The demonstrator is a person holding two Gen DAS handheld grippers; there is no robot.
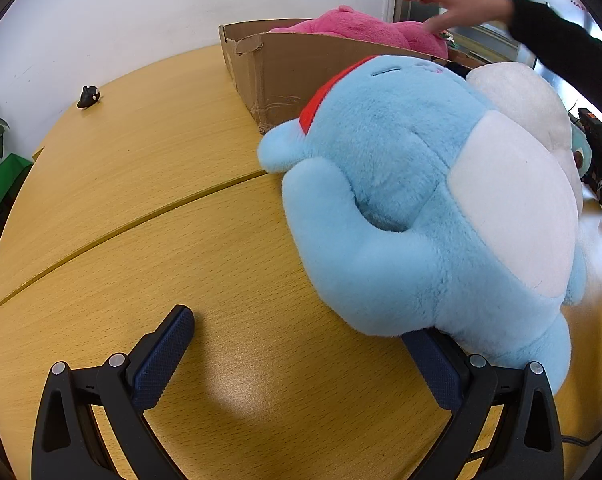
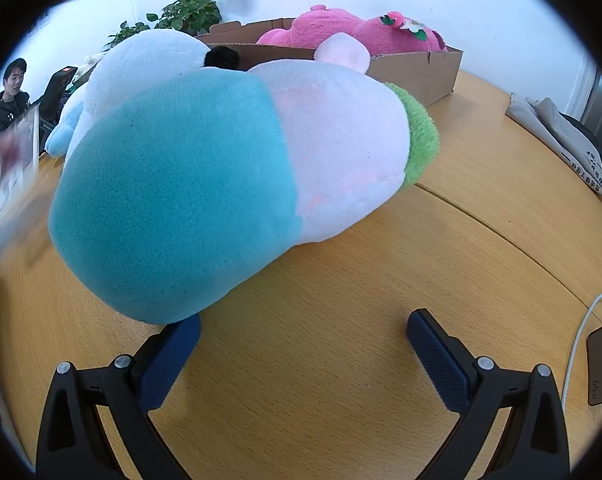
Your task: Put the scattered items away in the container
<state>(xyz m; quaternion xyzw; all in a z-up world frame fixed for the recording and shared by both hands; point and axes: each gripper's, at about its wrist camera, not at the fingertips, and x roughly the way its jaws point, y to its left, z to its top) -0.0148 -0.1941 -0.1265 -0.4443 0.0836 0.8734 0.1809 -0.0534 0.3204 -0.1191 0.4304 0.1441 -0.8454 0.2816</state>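
Both grippers stand with their fingers spread wide and nothing between them. Taking the cardboard box [image 1: 285,76] at the back of the wooden table [image 1: 149,208] as the landmark, the left gripper [image 1: 301,356] hovers low over the table well in front of it, and its right finger [image 1: 437,368] is partly hidden under the edge of a big blue plush toy [image 1: 401,208]. That toy lies on the table just in front of the box, its head end up against the box wall, with a white plush toy [image 1: 529,108] pressed behind it. A pink plush toy [image 1: 349,28] already sits inside the box. A bare hand [image 1: 445,8] reaches over the box from the right. Far left of the box lies a small black object [image 1: 87,97].

From the right wrist camera, the right gripper [image 2: 305,356] hovers in front of a teal and pale pink plush toy [image 2: 229,184], which lies on the table in front of the box; the left finger [image 2: 173,356] sits just under its teal end.
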